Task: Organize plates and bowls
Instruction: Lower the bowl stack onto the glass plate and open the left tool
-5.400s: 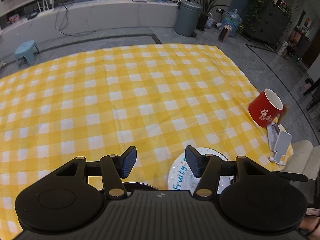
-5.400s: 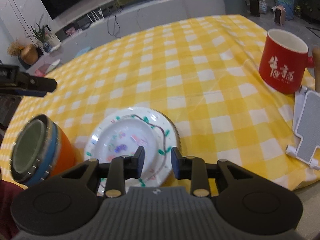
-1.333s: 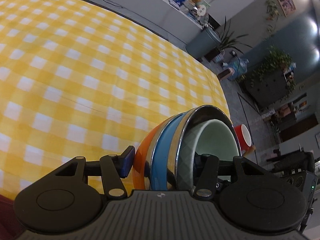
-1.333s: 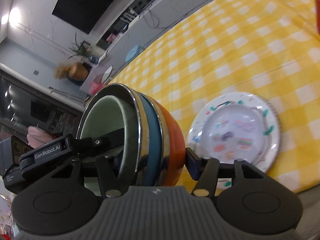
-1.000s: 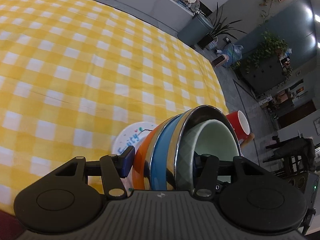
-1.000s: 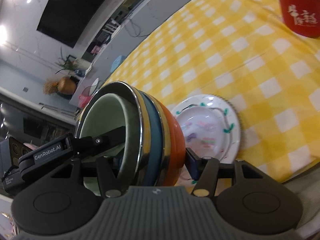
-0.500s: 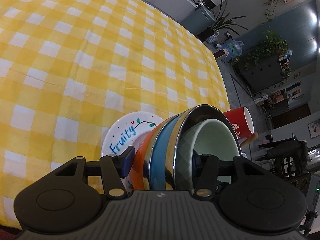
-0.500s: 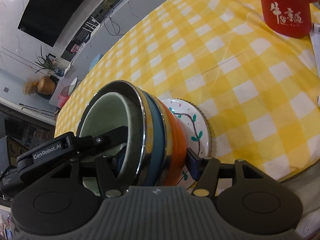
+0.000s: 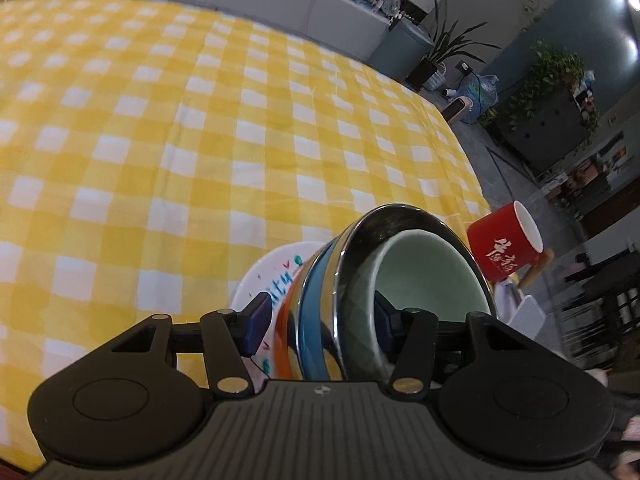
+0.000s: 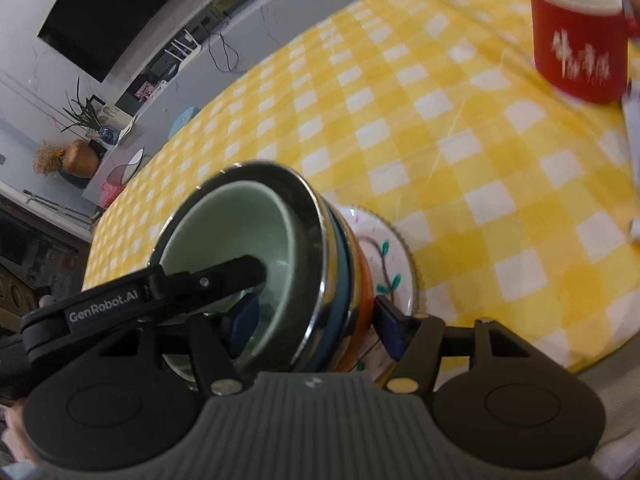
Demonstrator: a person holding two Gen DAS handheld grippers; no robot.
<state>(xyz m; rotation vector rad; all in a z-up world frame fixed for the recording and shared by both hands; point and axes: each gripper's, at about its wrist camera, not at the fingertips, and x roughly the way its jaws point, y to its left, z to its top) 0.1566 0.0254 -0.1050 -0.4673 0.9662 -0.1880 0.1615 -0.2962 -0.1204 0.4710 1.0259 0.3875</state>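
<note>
Both grippers angle steeply downward, straddling my tilted bowl stack (image 9: pixel 360 300) at lower centre. Left gripper (image 9: pixel 320 320) pinches the stack, one finger inside the pale green bowl (image 9: pixel 424 276). Right gripper (image 10: pixel 316 320) is spreading, its outer pad clear of the orange bowl (image 10: pixel 360 300). Below lies the plate (image 10: pixel 392 264). Only the right view shows the left gripper's finger (image 10: pixel 224 276) reaching into the bowl.
</note>
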